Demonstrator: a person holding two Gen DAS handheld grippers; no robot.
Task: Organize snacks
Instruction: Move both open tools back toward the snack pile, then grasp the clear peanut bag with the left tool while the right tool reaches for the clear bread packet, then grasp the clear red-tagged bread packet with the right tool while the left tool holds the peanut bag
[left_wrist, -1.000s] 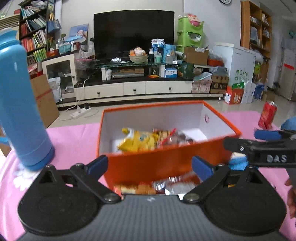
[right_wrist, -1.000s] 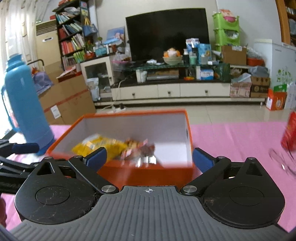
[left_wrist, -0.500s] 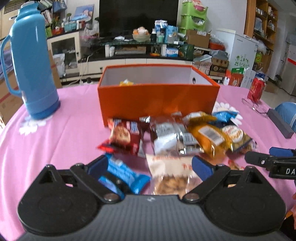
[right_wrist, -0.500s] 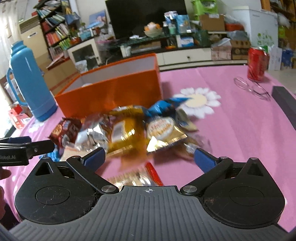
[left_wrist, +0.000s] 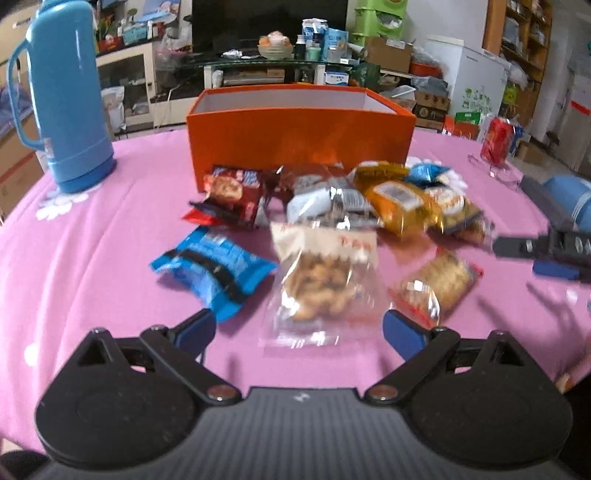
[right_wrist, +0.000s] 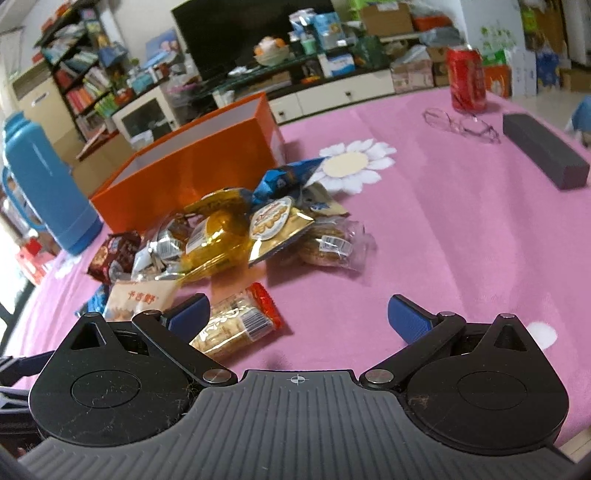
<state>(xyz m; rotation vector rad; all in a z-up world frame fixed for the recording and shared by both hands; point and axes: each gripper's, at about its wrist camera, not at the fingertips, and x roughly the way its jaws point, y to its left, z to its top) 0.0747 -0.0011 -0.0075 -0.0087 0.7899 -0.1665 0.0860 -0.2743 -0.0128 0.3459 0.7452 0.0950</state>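
- Two grippers hang over the pink tablecloth (right_wrist: 461, 229), both spread wide with nothing between the pads: the left gripper (left_wrist: 298, 330) just short of a clear nut bag (left_wrist: 321, 280), the right gripper (right_wrist: 298, 314) over bare cloth.
- Near the right gripper's left finger (right_wrist: 188, 314) lies a red-ended cracker pack (right_wrist: 236, 321).
- Left of the nut bag sits a blue packet (left_wrist: 214, 266), apart from the rest.
- Further out, the snack heap (right_wrist: 229, 236): brown cookie pack (left_wrist: 232, 194), silver wrappers, golden pouch (left_wrist: 402, 203), all jumbled and touching.
- Right behind the heap stands the orange box (left_wrist: 301, 142), open-topped, contents hidden from here.
- Far left, a blue thermos (left_wrist: 66, 99); far right, a red can (right_wrist: 466, 79), glasses (right_wrist: 460, 123) and a dark case (right_wrist: 545, 155).
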